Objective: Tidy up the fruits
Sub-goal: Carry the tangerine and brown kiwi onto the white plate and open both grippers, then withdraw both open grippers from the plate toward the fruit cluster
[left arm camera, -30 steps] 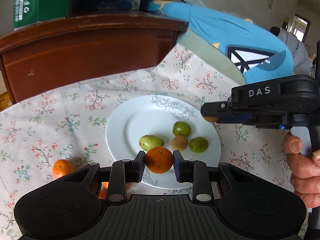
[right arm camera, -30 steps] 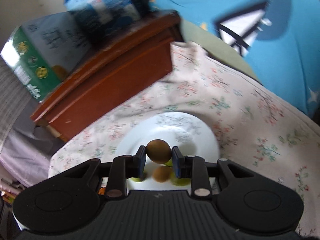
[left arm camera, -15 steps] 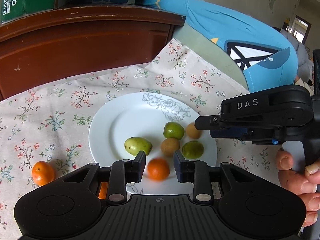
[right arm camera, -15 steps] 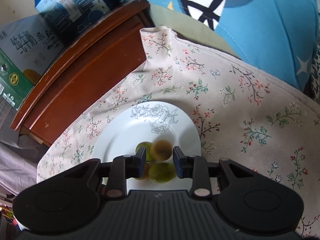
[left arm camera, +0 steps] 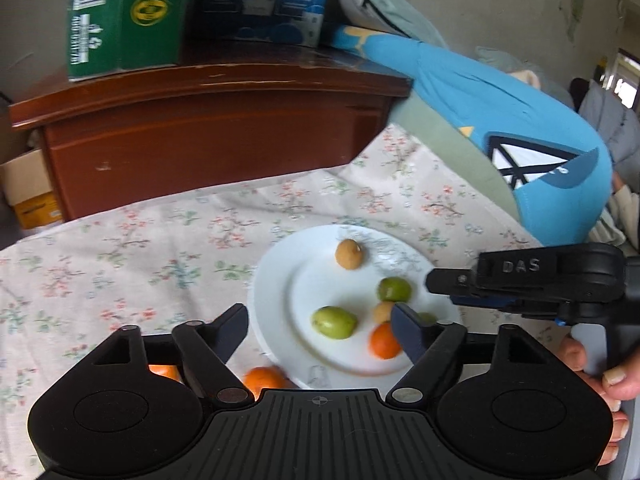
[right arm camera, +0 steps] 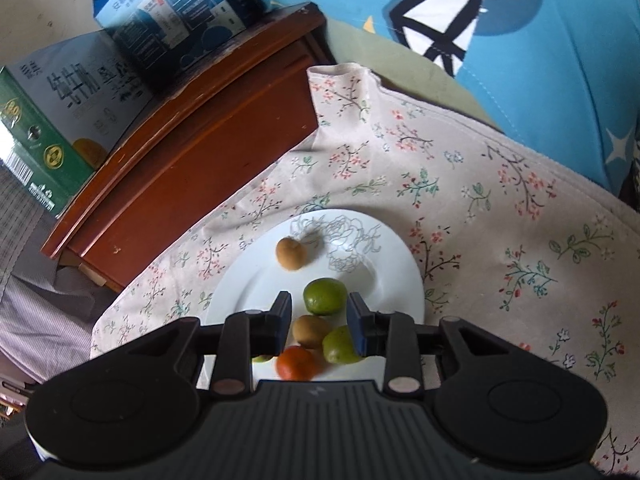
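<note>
Left gripper [left arm camera: 320, 326] now has its jaws spread wide with nothing between them; a second ago they were clamped on an orange, which half a second ago already sat loose on the plate. That orange [left arm camera: 383, 340] now lies on the near part of the white plate [left arm camera: 276, 280], just beside the left gripper's right finger. Right gripper [right arm camera: 319, 322] is also parted and empty; a second ago it held a brown fruit, and the jaws now hang above the fruit cluster without touching any. Both drops look done. On the plate near the orange: a green fruit [left arm camera: 334, 322], a second green fruit [left arm camera: 394, 289], and a tan fruit [left arm camera: 383, 312] partly hidden by the finger. The right wrist view shows one more green fruit [right arm camera: 338, 346] beside the orange. Farther back on the plate, apart from the cluster, sits the brown fruit [left arm camera: 349, 253]; it has likely rolled there after release. Off the plate, on the flowered cloth [left arm camera: 120, 248], two more oranges remain: one [left arm camera: 264, 378] touching or just beside the plate's near rim, another [left arm camera: 162, 372] mostly hidden behind the left gripper body. Task judged partly done, those two probably next. Beyond the cloth stand a wooden cabinet [left arm camera: 208, 132] with boxes [left arm camera: 124, 16] on top.
</note>
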### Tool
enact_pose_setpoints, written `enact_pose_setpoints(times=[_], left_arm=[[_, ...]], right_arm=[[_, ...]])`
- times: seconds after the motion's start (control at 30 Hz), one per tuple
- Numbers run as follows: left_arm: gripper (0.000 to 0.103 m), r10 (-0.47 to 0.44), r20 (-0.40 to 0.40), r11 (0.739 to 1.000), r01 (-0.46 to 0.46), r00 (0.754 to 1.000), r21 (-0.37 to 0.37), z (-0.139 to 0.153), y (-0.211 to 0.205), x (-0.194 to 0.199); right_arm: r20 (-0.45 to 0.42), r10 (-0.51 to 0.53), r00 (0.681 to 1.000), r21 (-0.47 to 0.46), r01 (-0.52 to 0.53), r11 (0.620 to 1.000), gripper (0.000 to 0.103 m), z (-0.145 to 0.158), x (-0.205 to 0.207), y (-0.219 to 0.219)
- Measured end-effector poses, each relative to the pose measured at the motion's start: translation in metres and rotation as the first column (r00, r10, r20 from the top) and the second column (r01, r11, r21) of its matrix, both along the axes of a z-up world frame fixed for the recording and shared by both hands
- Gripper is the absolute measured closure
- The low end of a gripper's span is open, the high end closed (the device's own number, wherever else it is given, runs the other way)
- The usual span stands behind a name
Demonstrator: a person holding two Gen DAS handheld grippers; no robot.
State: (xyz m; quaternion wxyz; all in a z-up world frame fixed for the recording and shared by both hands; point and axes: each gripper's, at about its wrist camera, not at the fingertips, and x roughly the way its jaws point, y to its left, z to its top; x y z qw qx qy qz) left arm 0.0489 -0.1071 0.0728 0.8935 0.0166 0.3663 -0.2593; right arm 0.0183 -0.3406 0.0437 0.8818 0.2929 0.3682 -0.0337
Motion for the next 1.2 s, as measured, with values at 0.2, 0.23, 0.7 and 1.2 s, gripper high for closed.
enact_pose_setpoints(times=[0.2,0.23,0.7,1.2], left_arm=[[0.017,0.04,-0.013,0.999,-0.04,0.999,0.008,0.011,0.023,0.003],[0.017,0.044,-0.012,0.999,-0.044,0.999,0.013,0.013,0.027,0.003],[0.016,0.158,-0.026,0.987,-0.157,0.987,0.036,0.014,0.082,0.004],[0.016,0.193,-0.094,0.979,-0.186,0.977,0.085,-0.012,0.107,-0.003]], right_arm=[[0.009,0.062,0.998,-0.021,-0.062,0.998,0.07,0.001,-0.003,0.013],[0.012,0.075,0.997,-0.024,-0.074,0.997,0.07,0.001,-0.003,0.016],[0.021,0.271,0.962,-0.089,-0.269,0.959,0.069,-0.001,-0.014,0.061],[0.02,0.445,0.895,-0.114,-0.44,0.891,0.07,-0.01,-0.023,0.099]])
